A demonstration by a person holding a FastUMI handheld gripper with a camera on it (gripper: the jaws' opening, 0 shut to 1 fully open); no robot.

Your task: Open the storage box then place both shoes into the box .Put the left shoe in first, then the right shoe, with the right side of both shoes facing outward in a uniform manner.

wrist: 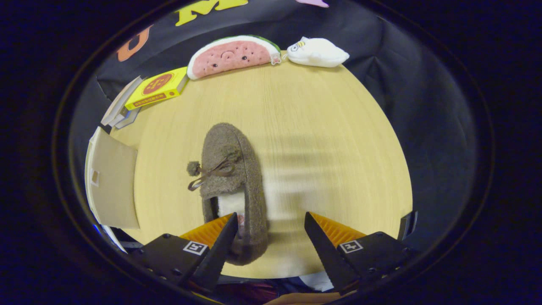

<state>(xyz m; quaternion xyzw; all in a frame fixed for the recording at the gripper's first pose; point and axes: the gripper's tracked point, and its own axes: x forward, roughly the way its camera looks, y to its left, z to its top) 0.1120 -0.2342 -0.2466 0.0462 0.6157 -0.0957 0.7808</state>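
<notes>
Your gripper (269, 220) is held low over a round, pale wooden table (322, 140), and its two fingers are spread wide apart, gripping nothing. A fuzzy grey-brown shoe (233, 178) lies on the table with its toe pointing away from you and its heel nearest you. The heel end sits between your fingers, close against the left fingertip (230, 226); whether the two touch cannot be told. The right fingertip (311, 224) stands well clear of the shoe, with bare table between them. The shoe has a thin brown bow and a small pompom hanging off its left side, and a pale lining shows in its opening.

To the left, at the table's edge, stands the storage box (111, 186), beige, with a flat panel facing you.

Far left, a yellow box (159, 88) rests on top of some grey books (123, 110). At the far edge of the table lies a watermelon-slice plush toy (230, 56), and just to its right a white plush toy (317, 52).
</notes>
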